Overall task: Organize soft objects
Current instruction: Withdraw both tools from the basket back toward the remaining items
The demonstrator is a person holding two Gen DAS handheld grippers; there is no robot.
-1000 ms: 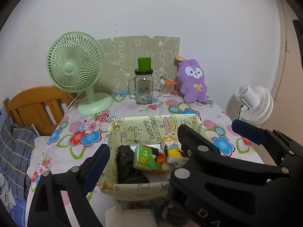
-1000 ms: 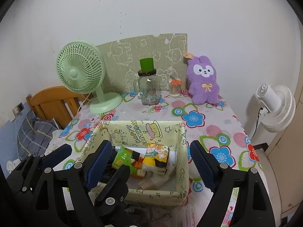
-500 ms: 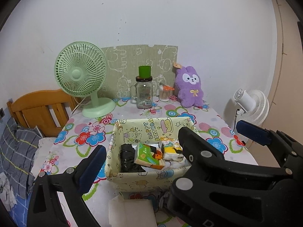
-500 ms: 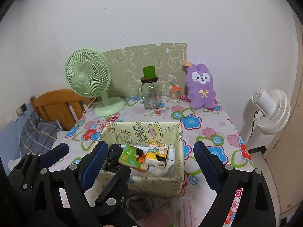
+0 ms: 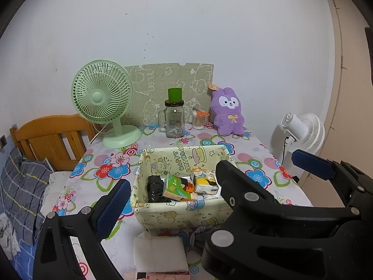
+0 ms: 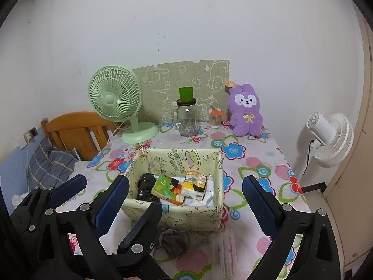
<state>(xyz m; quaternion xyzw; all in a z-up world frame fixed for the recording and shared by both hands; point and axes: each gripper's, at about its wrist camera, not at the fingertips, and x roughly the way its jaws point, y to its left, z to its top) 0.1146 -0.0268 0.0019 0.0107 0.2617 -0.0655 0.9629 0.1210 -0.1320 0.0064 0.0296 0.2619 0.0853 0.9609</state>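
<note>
A cream cartoon-print fabric basket [image 5: 181, 217] [image 6: 193, 219] stands mid-table. It holds a black bundle [image 6: 145, 186], a green tissue pack [image 5: 174, 186] and a yellow tissue pack [image 6: 194, 183]. In front of it lie a white folded pad [image 5: 160, 252], a crumpled grey cloth [image 6: 173, 240] and a clear plastic pack [image 6: 223, 252]. A purple plush rabbit [image 5: 228, 112] [image 6: 247, 114] sits against the back wall. My left gripper [image 5: 186, 186] is open and empty. The jaws of my right gripper [image 6: 185, 186] are opening, with nothing pressed between them. Both hover near the basket's front, fingers interleaved.
On the floral tablecloth [image 5: 98, 163] at the back stand a green desk fan [image 5: 102, 98], a glass jar with a green cup on it [image 5: 174, 121] and a cotton-swab pot [image 5: 200, 121]. A white fan [image 6: 331, 135] stands off the table's right edge, a wooden headboard [image 5: 51, 135] to its left.
Both grippers have drawn back and slightly up from the basket, which now looks smaller. The right jaws have widened. The white pad and grey cloth have come into view.
</note>
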